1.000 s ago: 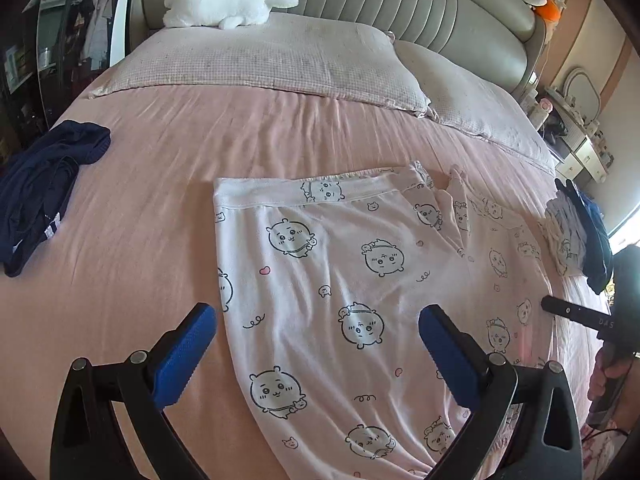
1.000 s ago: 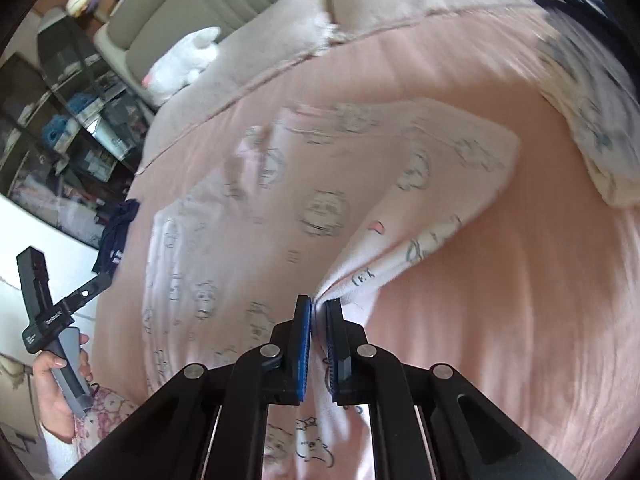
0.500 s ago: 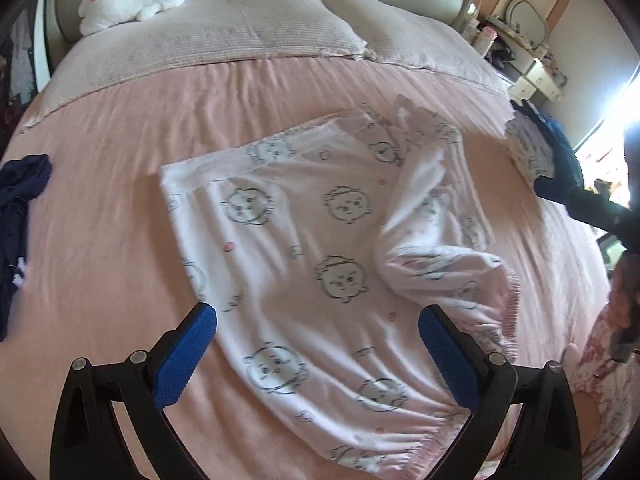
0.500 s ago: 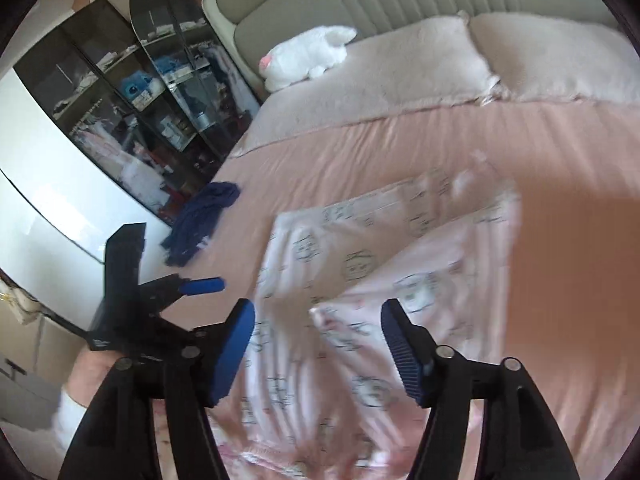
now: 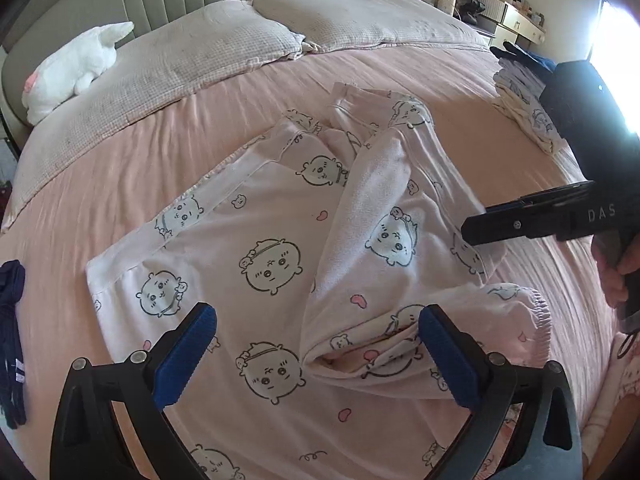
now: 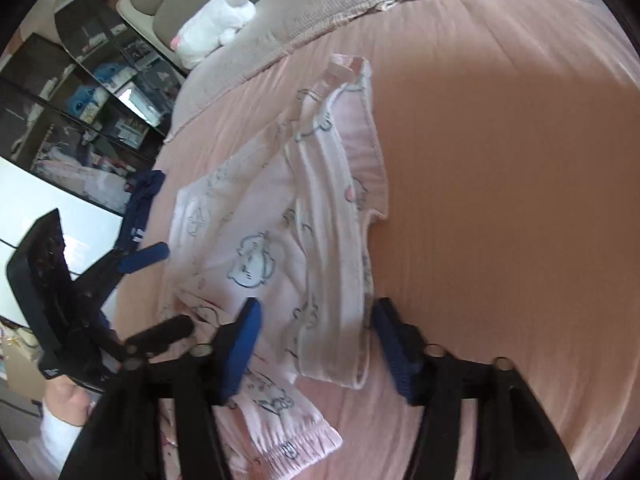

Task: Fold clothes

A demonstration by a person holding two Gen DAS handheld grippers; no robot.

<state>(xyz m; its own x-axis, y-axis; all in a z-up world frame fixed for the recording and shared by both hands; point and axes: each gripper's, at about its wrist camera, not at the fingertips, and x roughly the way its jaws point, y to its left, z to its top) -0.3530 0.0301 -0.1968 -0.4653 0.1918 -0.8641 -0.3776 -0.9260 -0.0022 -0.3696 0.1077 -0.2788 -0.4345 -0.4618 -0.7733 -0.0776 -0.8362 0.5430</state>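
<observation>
Pale pink pyjama trousers (image 5: 272,264) with cartoon faces lie on the pink bed sheet (image 5: 100,184), one leg folded loosely over the other, its cuff (image 5: 520,320) bunched near the front. My left gripper (image 5: 316,352) hovers open above the folded leg's lower end, holding nothing. In the right wrist view the same trousers (image 6: 280,240) run from the bed's middle toward me, and my right gripper (image 6: 316,340) stands open over the doubled leg. The right gripper also shows from the side in the left wrist view at the right edge (image 5: 532,220), held by a hand.
Two grey pillows (image 5: 192,56) and a white plush toy (image 5: 72,68) lie at the headboard. A dark blue garment (image 5: 12,340) sits at the left bed edge. A stack of folded clothes (image 5: 524,100) rests at the right. Dark shelving (image 6: 80,100) stands beside the bed.
The right gripper carried one trouser leg across the other, then opened and let it go. Both grippers have swung round and moved closer to the folded leg.
</observation>
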